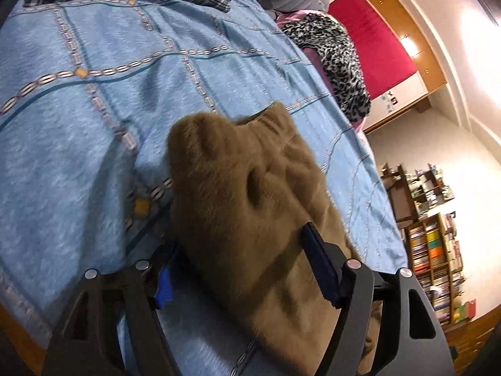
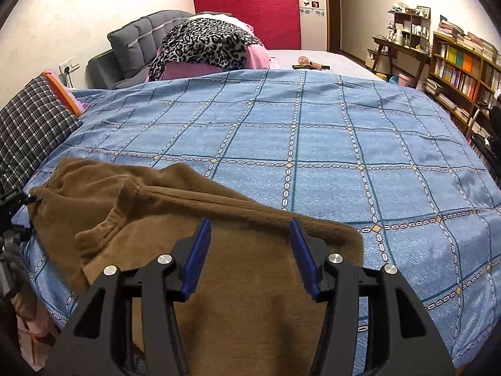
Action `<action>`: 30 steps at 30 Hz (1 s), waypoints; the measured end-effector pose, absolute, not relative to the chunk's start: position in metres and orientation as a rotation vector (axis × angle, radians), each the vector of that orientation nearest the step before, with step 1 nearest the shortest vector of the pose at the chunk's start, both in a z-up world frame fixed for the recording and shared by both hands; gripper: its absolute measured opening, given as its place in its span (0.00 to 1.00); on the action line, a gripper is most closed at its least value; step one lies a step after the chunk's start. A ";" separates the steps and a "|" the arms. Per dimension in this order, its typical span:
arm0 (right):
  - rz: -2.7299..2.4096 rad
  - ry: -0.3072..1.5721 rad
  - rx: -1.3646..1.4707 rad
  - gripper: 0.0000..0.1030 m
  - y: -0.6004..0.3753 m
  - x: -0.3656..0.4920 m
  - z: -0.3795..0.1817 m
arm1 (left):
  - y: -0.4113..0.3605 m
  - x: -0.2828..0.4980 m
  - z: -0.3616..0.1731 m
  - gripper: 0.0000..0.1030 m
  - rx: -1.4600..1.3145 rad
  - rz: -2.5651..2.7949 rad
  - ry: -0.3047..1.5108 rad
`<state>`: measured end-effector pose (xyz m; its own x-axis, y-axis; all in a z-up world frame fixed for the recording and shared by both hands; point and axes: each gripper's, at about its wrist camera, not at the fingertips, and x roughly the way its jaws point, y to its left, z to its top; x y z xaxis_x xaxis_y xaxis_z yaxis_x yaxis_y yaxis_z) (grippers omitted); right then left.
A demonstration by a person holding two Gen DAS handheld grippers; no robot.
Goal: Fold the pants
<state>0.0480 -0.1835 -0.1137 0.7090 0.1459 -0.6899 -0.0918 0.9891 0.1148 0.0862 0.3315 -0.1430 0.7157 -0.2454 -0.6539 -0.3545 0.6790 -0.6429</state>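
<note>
Brown fleece pants [image 2: 175, 219] lie on the blue checked bedspread [image 2: 313, 144], bunched at the left end and flat toward me. My right gripper [image 2: 250, 228] is open and hovers just over the pants' near flat part, with cloth under both blue pads. In the left wrist view the pants [image 1: 238, 194] rise in a rumpled heap between my left gripper's [image 1: 238, 250] wide-open fingers. The left blue pad [image 1: 164, 285] is partly hidden by the cloth. The left gripper also shows at the far left of the right wrist view [image 2: 12, 200], by the pants' bunched end.
A plaid pillow [image 2: 28, 125] lies at the bed's left. A leopard-print cloth [image 2: 206, 42] on pink bedding and a grey headboard cushion [image 2: 141, 40] sit at the far side. Bookshelves [image 2: 463, 62] stand at the right. Small objects [image 2: 310, 62] lie on the far bed.
</note>
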 end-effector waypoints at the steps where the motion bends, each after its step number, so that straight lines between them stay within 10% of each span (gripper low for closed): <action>1: 0.134 0.775 0.075 0.52 -0.182 0.049 -0.114 | 0.332 0.091 -0.144 0.68 -0.855 0.056 0.789; 14: 0.160 0.799 0.076 0.52 -0.170 0.054 -0.123 | 0.328 0.130 -0.152 0.68 -0.864 -0.021 0.760; 18: 0.166 0.805 0.076 0.52 -0.168 0.054 -0.126 | 0.328 0.134 -0.154 0.41 -0.906 -0.045 0.760; 30: 0.148 0.789 0.115 0.52 -0.181 0.053 -0.126 | 0.299 0.122 -0.099 0.19 -0.812 -0.092 0.661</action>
<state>0.0526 -0.1808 -0.1263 0.6948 0.1752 -0.6975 -0.0894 0.9834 0.1579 0.1224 0.2994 -0.0987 0.7972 -0.3204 -0.5117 -0.1686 0.6957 -0.6983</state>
